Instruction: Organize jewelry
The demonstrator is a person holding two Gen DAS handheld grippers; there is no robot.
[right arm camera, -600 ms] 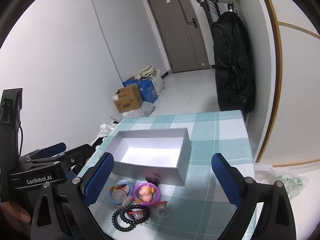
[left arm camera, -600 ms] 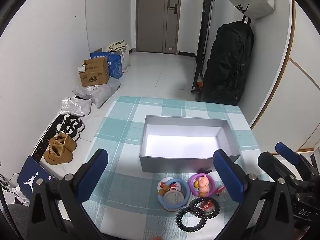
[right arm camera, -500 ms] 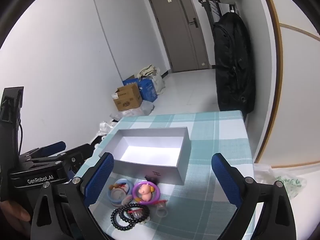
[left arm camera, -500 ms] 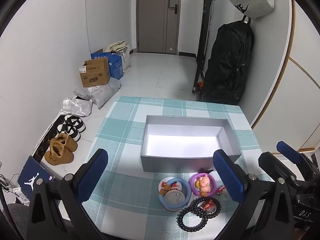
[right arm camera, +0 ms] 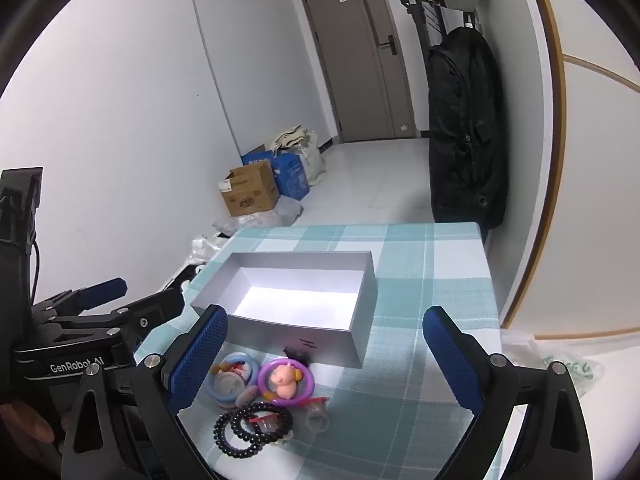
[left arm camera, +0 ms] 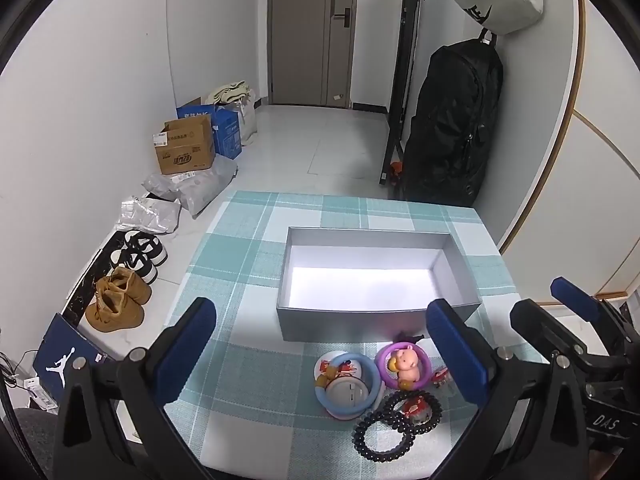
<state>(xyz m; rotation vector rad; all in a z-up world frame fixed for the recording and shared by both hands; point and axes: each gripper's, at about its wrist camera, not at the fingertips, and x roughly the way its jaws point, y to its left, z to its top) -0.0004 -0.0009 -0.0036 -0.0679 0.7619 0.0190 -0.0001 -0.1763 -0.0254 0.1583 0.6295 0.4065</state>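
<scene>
We see the cluster of jewelry — blue plastic ring (left arm camera: 347,385), purple ring with a pink pig charm (left arm camera: 404,365), black bead bracelets (left arm camera: 396,420) — on the checked tablecloth (left arm camera: 240,360), just near of the open grey box (left arm camera: 376,280) | left gripper (left arm camera: 320,356) spread, empty, cluster toward its right finger | right gripper (right arm camera: 326,360) spread, empty, cluster by its left finger | we judge both about equally near; box's long axis runs left-right.

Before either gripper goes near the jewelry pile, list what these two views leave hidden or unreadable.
- Small red pieces inside the black bead bracelets: too small to identify in either view.
- Dark item against the gray box: partly hidden by the purple ring, unidentifiable.
- Clear piece: transparent, shape unclear.
- Blue ring, right wrist view: its left edge covered by a finger pad.
- Table's near edge: cut off by both frames.
</scene>
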